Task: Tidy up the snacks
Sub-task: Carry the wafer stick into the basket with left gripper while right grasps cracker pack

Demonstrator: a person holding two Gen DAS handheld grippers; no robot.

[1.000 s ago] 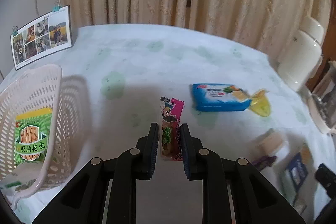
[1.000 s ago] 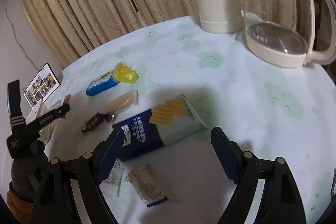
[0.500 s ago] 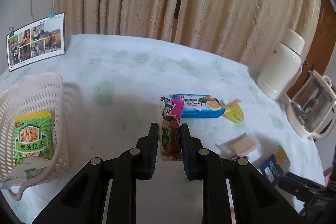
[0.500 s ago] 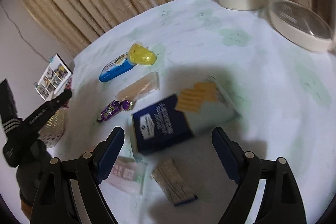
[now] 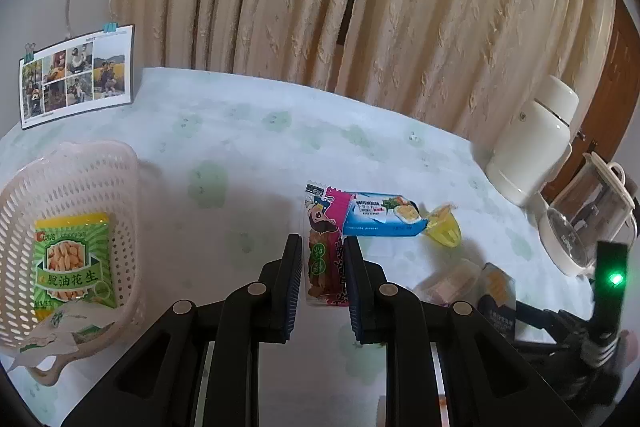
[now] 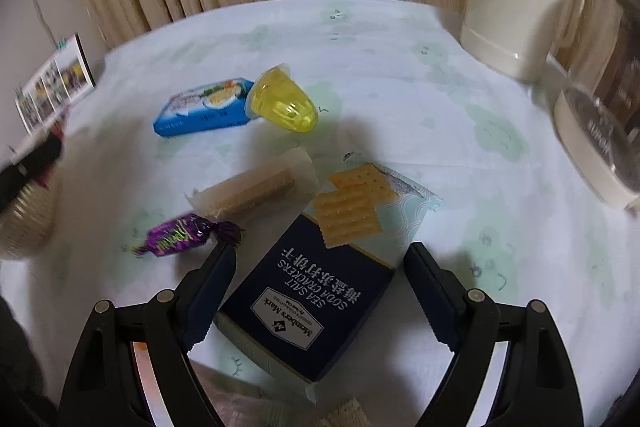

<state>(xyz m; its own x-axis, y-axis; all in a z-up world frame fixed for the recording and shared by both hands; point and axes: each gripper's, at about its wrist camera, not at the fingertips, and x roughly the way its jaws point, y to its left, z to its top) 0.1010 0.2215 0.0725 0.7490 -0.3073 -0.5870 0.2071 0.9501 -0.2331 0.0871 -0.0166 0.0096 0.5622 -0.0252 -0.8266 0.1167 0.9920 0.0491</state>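
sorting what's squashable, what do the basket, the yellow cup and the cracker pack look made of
Basket: looks like matte pale pink moulded plastic, with regular perforations.
Yellow cup: clear glossy plastic, translucent with highlights.
Cracker pack: probably printed plastic film, slightly shiny, with a crimped end seal.

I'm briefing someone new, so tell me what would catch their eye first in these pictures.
Probably the left gripper, its jaws shut on a pink snack stick held above the table. Next, the navy soda cracker pack lying between the open right gripper. Then the pink basket at left, holding a green peanut bag.
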